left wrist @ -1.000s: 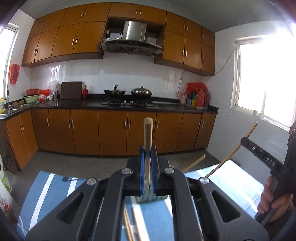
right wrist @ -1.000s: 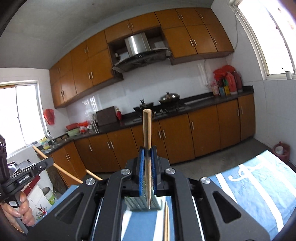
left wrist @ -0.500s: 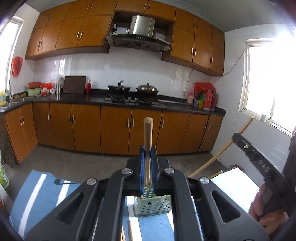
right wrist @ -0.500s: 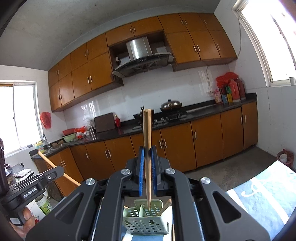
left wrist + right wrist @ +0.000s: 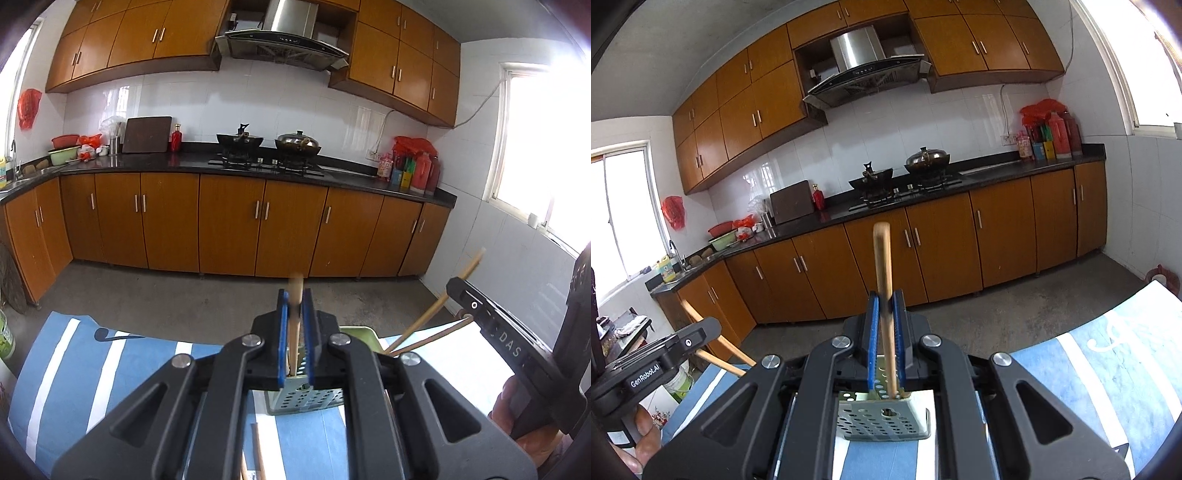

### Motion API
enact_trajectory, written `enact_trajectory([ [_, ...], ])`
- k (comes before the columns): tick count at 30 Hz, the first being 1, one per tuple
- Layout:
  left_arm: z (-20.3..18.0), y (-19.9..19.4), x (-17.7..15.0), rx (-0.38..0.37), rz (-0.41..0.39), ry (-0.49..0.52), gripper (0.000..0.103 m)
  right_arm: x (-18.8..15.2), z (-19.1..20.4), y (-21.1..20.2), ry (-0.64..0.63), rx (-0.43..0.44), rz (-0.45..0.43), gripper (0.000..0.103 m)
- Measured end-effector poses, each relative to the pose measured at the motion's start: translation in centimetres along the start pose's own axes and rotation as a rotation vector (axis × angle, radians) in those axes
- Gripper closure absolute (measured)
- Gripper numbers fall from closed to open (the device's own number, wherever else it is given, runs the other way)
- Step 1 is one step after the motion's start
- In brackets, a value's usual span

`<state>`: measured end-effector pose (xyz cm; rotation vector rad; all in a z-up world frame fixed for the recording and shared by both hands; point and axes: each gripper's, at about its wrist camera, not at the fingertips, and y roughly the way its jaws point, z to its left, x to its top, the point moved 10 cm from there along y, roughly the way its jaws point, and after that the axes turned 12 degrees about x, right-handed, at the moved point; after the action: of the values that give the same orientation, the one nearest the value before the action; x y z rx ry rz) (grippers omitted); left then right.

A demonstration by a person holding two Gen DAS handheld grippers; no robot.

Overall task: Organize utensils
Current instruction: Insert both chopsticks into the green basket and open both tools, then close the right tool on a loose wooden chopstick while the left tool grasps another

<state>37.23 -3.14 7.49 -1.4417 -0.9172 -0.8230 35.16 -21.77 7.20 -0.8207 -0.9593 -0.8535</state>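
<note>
Two hand-held tongs hover over a blue-and-white striped table (image 5: 92, 369). The left tongs (image 5: 294, 332) are clenched on a wooden chopstick (image 5: 294, 325), its lower end inside the green perforated utensil holder (image 5: 306, 400). The right tongs (image 5: 885, 339) grasp a second chopstick (image 5: 884, 302), its tip likewise dipping into the holder (image 5: 882, 421).

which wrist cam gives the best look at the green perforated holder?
Right wrist: the green holder shows its perforated front wall and open top, with the right tool's chopstick entering it. Left wrist shows only part of the wall under the left tool.
</note>
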Motion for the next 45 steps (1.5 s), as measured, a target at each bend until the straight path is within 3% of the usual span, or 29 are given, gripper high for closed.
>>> enact_trajectory([
  [5,0.7,-1.1,0.4,0.007,-0.018,-0.011,0.086,0.6,0.0,-1.5,-0.005,-0.013,-0.021,0.079],
  [13,1.9,-5.1,0.9,0.014,-0.059,-0.039,0.083,0.7,-2.0,-5.7,0.009,-0.066,-0.04,0.079],
  [19,4.7,-8.1,-2.2,0.048,-0.055,-0.039,0.078,-3.7,-5.9,-8.2,0.042,-0.152,0.06,0.079],
  [24,7.7,-6.9,-8.5,0.111,0.051,-0.021,0.077,-11.9,-8.7,-6.8,0.082,-0.187,0.27,0.079],
  [27,9.4,-5.1,-12.8,0.174,0.127,0.011,0.077,-17.2,-8.6,-5.4,0.115,-0.15,0.399,0.079],
  [31,10.5,-3.4,-18.1,0.174,0.253,-0.017,0.077,-22.3,-7.6,-4.1,0.098,-0.134,0.521,0.079],
  [37,10.9,-2.3,-22.7,0.152,0.348,-0.027,0.077,-25.0,-7.6,-3.8,0.086,-0.16,0.577,0.079],
  [41,9.8,-1.9,-24.4,0.11,0.385,-0.01,0.077,-24.9,-8.1,-4.2,0.035,-0.206,0.575,0.095],
  [45,7.9,-1.5,-25.5,0.071,0.417,0.028,0.077,-24.0,-10.8,-4.9,0.078,-0.292,0.544,0.095],
])
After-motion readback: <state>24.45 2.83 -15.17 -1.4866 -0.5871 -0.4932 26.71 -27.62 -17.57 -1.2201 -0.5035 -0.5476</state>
